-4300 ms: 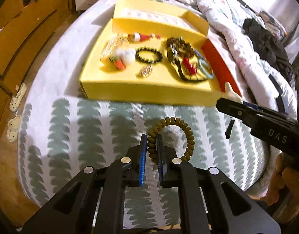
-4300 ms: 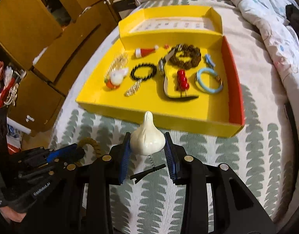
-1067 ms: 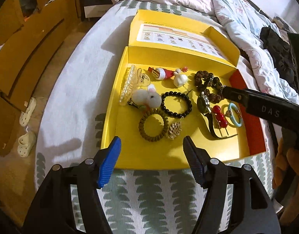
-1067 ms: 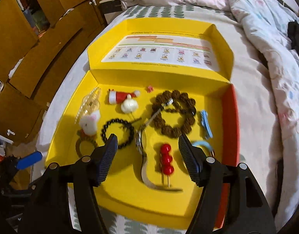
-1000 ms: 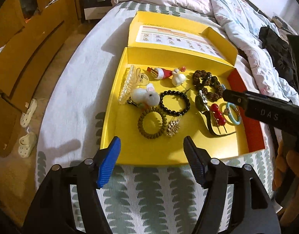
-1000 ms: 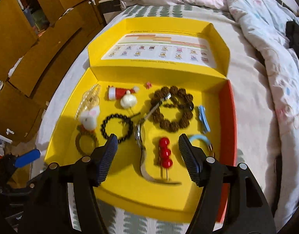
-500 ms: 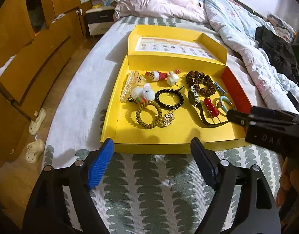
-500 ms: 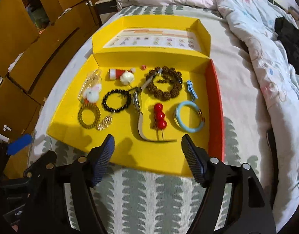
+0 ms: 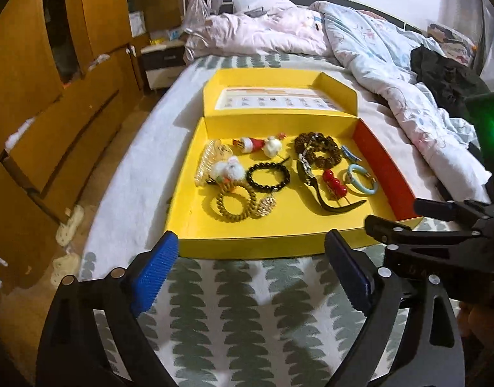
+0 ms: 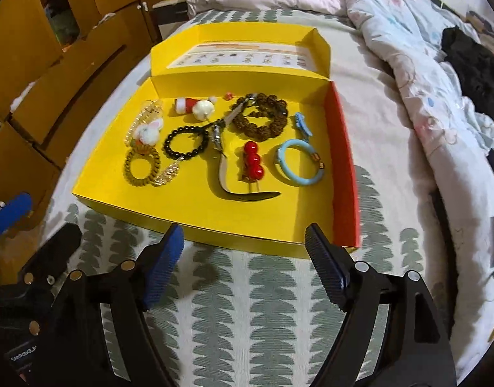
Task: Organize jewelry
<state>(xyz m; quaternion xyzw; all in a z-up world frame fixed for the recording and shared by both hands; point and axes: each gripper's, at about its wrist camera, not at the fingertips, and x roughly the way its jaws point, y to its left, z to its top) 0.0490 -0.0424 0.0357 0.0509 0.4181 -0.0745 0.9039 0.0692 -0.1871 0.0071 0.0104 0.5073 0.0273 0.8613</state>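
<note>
Showing slippers (image 9: 67,227) only in left view; both grippers (image 9: 250,269) (image 10: 243,259) spread apart, empty.

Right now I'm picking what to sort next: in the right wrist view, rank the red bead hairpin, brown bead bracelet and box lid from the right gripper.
1. Red bead hairpin, tray middle, nearest the right gripper.
2. Brown bead bracelet, behind the hairpin.
3. Box lid, at the back.

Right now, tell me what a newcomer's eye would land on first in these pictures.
The bright yellow cardboard box lying open on the leaf-patterned bedspread grabs the eye first, its floor strewn with jewelry. Inside, the glossy red bead hairpin sits near the middle, with the pale blue bangle just right of it. In the foreground, the right tool hangs open and empty before the box's near wall.
</note>
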